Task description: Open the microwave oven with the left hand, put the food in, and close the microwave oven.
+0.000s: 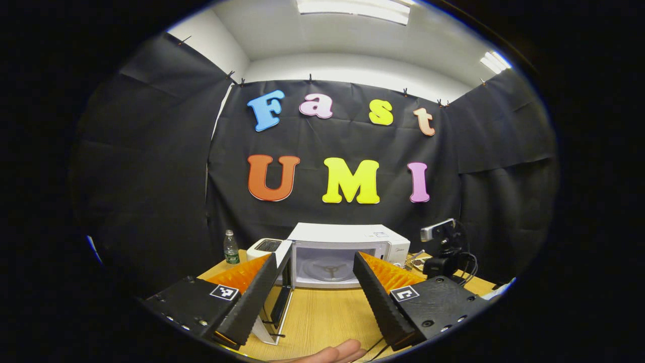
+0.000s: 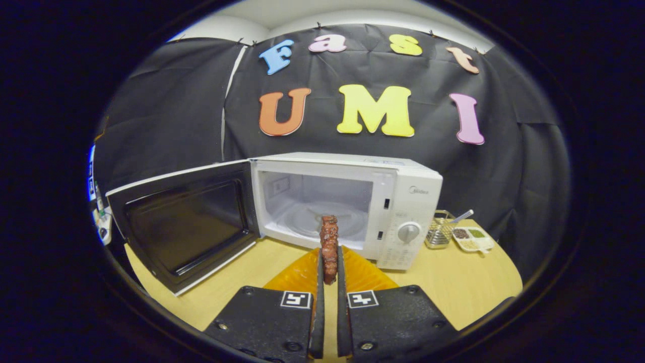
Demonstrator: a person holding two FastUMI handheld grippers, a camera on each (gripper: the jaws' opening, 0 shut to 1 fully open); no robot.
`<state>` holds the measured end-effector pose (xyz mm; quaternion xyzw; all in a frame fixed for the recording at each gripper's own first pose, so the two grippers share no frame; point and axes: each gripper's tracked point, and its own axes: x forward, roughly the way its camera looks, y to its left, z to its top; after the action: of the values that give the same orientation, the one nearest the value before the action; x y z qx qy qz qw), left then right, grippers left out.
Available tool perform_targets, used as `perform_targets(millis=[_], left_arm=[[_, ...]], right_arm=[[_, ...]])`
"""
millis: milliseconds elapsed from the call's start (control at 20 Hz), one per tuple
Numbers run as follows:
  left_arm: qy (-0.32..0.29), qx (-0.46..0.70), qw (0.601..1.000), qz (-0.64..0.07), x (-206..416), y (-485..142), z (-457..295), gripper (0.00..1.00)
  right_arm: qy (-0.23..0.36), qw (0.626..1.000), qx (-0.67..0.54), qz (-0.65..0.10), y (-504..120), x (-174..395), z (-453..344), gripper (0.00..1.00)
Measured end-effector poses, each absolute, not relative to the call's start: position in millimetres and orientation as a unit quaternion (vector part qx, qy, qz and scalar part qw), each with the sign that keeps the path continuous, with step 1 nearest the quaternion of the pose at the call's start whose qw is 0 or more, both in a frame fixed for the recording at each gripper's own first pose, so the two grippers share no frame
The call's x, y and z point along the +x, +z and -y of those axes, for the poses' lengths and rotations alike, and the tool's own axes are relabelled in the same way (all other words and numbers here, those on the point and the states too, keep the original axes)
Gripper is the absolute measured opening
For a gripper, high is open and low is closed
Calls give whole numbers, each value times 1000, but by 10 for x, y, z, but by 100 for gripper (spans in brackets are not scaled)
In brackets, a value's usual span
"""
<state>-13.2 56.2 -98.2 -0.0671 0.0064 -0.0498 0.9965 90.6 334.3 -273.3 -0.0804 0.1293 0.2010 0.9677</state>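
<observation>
The white microwave [image 2: 410,189] stands on the wooden table with its door [image 2: 184,222] swung wide to the left. Its cavity shows a bare glass turntable [image 2: 307,214]. A reddish-brown strip of food [image 2: 329,234] stands upright, and my right gripper [image 2: 328,259] is shut on its lower end, a short way in front of the cavity opening. In the left gripper view the microwave [image 1: 347,234] sits farther off, its door [image 1: 282,290] edge-on near the left finger. My left gripper [image 1: 316,259] is open and holds nothing.
A wire basket [image 2: 438,234] and a small tray of condiments [image 2: 471,239] sit right of the microwave. A green-labelled bottle [image 1: 231,248] and a white appliance [image 1: 264,246] stand to its left, a webcam on a stand [image 1: 441,247] to its right. A hand [image 1: 332,353] shows at the bottom edge.
</observation>
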Motion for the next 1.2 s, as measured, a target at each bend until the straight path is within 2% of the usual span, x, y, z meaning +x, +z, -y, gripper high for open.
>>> perform_targets(millis=[550, 600, 650, 700, 850, 1200], left_arm=[[-61, -12, 998, -23, -235, -1090, -569, 94], [-46, -3, 999, -21, -226, -1070, -642, 83], [-38, 0, 999, -18, -231, -1057, -681, 87], [-37, -3, 999, -14, -231, -1040, -684, 97], [-49, -18, 998, -18, -191, -1090, -656, 96], [-27, -25, 998, -42, 4, -1256, -803, 97]], right_arm=[[120, 988, -69, -63, -2743, 1868, -4221, 13], [111, 989, -70, -62, -2762, 1965, -4255, 13], [100, 991, -70, -62, -2775, 2069, -4272, 13], [92, 992, -64, -65, -2806, 2162, -4293, 13], [76, 993, -54, -71, -2871, 2434, -4327, 13], [64, 992, -21, -104, -3065, 2829, -4318, 13]])
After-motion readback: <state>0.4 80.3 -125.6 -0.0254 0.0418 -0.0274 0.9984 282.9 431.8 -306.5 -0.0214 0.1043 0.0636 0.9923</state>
